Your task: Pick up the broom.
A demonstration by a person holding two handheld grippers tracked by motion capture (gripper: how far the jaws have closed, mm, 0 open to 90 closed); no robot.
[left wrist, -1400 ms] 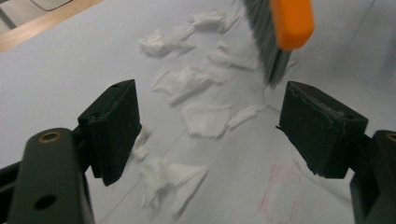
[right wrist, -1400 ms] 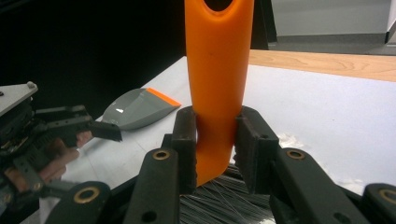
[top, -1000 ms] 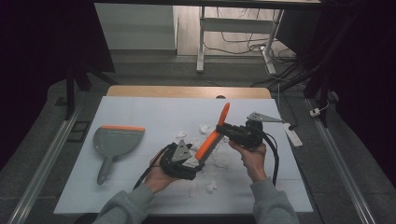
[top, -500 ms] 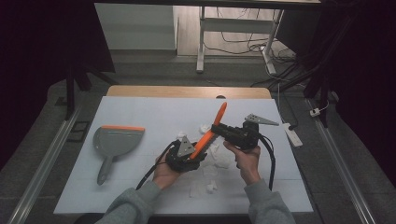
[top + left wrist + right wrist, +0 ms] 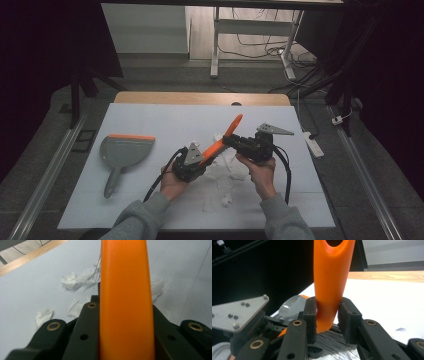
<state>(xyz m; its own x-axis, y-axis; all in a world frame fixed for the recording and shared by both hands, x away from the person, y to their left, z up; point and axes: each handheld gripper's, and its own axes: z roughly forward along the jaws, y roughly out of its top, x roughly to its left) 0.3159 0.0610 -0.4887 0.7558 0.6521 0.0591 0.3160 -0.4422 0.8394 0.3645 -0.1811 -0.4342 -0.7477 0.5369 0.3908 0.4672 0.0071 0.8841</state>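
A brush with an orange handle (image 5: 231,126) is held slantwise above the middle of the white table (image 5: 150,117). My left gripper (image 5: 201,158) is shut on its lower part, and the handle (image 5: 125,290) runs up between the jaws. My right gripper (image 5: 228,142) is shut on the handle (image 5: 332,277) higher up. Both pads (image 5: 310,315) press its sides, with the bristles (image 5: 332,336) just below. A grey dustpan (image 5: 122,150) with an orange lip lies flat at the table's left. Crumpled white paper scraps (image 5: 225,170) lie under the grippers.
More paper scraps (image 5: 77,280) lie scattered toward the far side of the table. A wooden strip (image 5: 200,97) edges the table's back. A white power strip (image 5: 312,142) and cables lie off the right edge, beside a metal rail (image 5: 370,190).
Both hands have shifted a little left with the brush. The handle leans lower and its tip has dropped slightly. The dustpan has not moved.
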